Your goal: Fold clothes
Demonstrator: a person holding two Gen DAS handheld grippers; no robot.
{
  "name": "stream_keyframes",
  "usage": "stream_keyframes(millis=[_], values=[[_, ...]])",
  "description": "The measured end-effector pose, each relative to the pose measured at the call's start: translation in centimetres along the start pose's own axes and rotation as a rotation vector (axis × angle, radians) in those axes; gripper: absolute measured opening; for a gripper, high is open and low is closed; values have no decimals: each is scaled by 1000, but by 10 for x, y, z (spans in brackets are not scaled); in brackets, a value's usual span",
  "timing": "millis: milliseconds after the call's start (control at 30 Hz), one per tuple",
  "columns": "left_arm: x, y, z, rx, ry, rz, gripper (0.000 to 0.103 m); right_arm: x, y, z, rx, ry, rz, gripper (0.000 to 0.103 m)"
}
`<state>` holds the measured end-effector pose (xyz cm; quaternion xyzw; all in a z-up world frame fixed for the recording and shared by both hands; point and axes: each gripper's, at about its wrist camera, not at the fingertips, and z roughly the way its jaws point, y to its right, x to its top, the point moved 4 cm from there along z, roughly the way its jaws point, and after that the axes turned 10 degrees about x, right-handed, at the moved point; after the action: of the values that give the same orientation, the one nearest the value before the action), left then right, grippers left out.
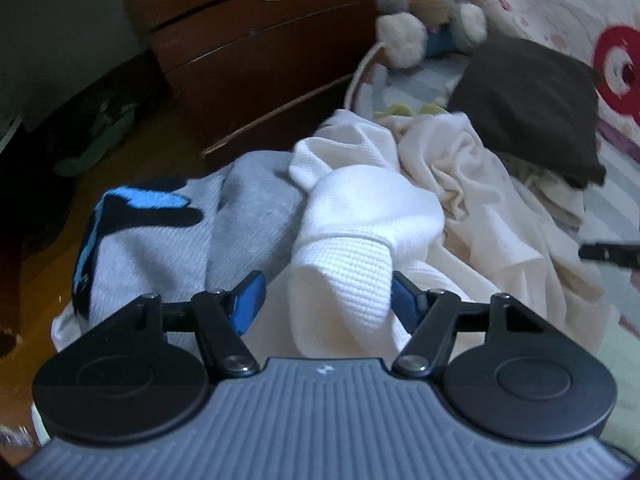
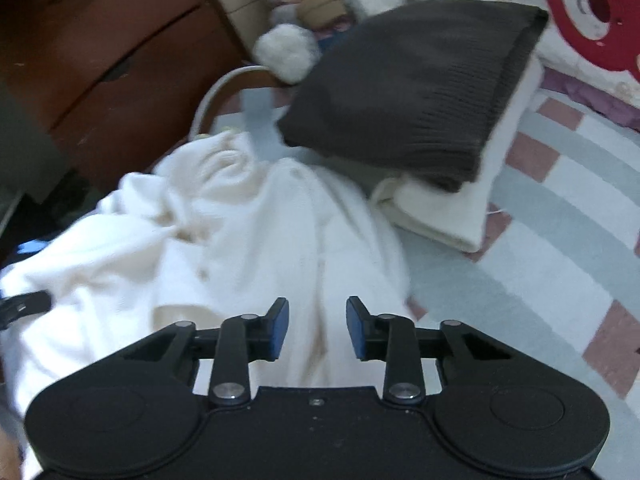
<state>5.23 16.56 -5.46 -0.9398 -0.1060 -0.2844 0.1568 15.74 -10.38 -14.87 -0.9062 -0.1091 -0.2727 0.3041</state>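
Waffle-knit white garment (image 1: 352, 216), soft, light and floppy on the bed (image 2: 540, 248), sits bunched between the spread left tongs (image 1: 326, 304), while the right tongs (image 2: 317, 330) hover released above its cream folds; hems grip best.

Bed surface (image 2: 532, 280), covered by a sheet checked in pale blue, white and dusty pink. Lying directly on it: a crumpled heap of white and cream garments (image 2: 240, 240) at the near left edge; a folded cream garment (image 2: 452, 216) just beside the heap, bearing a folded dark brown knit (image 2: 408, 88); a grey garment with blue and black print (image 1: 168, 240) (at the bed's edge, touching the heap); a plush rabbit (image 2: 304, 12) at the far end.
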Motion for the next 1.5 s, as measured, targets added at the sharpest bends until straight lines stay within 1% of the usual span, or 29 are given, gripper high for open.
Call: stream_keyframes(millis=[33,67,133,167,200,233,267,300,367,400,467,500,533,567,600,633,667,700,733,833,967,1133,1200,1267,1300,1333,1367,1433,1500], values=[[0,3,2,-3,-1,10,70,1,2,0,-4,6,-2,36],[-1,5,4,-3,-1,18,71,1,4,0,-5,14,-2,39],[-2,10,7,-2,-1,34,75,2,9,2,17,20,14,46],[-3,13,9,-1,-1,42,76,2,13,5,34,19,30,59],[-3,15,11,-1,-1,50,77,3,18,8,40,18,46,80],[-4,18,12,0,-1,58,79,3,24,12,41,17,61,89],[-4,21,14,0,-1,66,81,4,30,17,27,16,75,93],[-5,23,16,1,-1,74,85,6,36,22,2,16,88,93],[-6,28,19,2,-1,90,86,7,48,32,-32,7,117,93],[-6,31,21,2,0,98,84,8,53,38,-27,-9,139,93],[-7,36,25,3,0,115,63,7,58,55,22,-44,184,93],[-8,39,23,32,20,132,52,5,59,63,48,-59,205,93],[-8,39,21,43,32,139,48,4,58,71,78,-80,219,93],[-7,37,19,39,37,128,46,2,54,78,108,-97,218,78],[-7,35,18,34,40,114,41,1,48,81,126,-104,200,52],[-6,33,16,28,43,100,35,1,39,82,129,-104,169,42],[-5,29,14,17,44,81,34,0,30,78,123,-87,127,23],[-3,25,13,5,45,61,31,0,21,72,116,-60,80,19],[-2,20,12,-8,45,40,25,0,14,65,108,-35,41,17],[1,13,8,-23,73,13,20,1,-4,36,63,42,-53,15],[2,15,4,-27,104,27,18,6,-9,-12,-50,154,-130,13],[5,21,-10,-8,177,73,18,9,4,-68,-207,268,-132,13],[5,25,-15,7,209,105,23,10,9,-88,-279,308,-142,12],[4,30,-15,34,225,152,40,13,19,-108,-367,338,-143,12],[3,34,-13,48,229,180,53,15,27,-119,-394,354,-124,12],[2,38,-11,62,232,208,61,17,36,-130,-421,366,-100,12],[2,42,-8,57,228,231,64,16,43,-137,-434,371,-82,12],[4,47,-2,16,194,253,72,11,52,-145,-436,371,-58,12],[12,46,9,-51,132,252,76,5,60,-153,-438,371,-34,12]])
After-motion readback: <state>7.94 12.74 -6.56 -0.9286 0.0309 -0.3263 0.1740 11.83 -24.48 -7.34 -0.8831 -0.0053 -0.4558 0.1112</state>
